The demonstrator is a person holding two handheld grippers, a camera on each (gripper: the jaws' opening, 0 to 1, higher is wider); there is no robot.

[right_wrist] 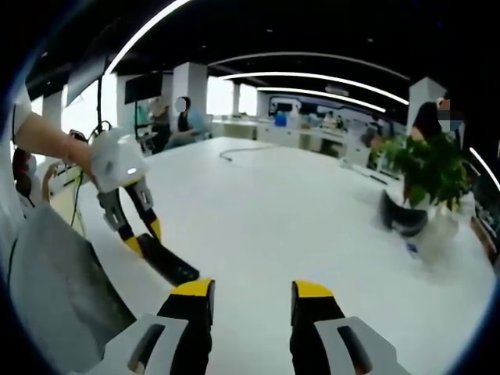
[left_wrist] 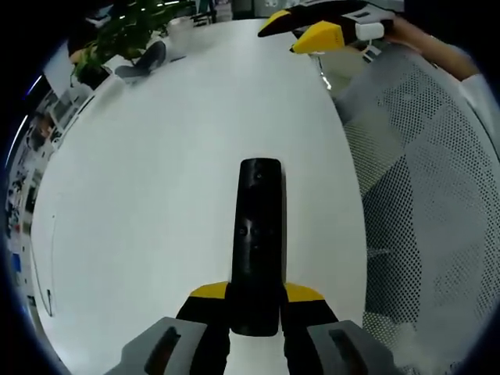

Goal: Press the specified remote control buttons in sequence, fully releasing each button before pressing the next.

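Slim glossy black remote (left_wrist: 258, 242) in left gripper (left_wrist: 256, 295)

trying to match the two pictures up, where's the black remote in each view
Left gripper view: the slim black plastic remote control runs up the lower centre, clamped in the left tool.
Right gripper view: the same remote sits lower left, in the left tool.
Shared landmark: the green leafy potted plant.

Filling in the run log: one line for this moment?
left gripper: shut on remote control | right gripper: open, off the remote | white table: under both
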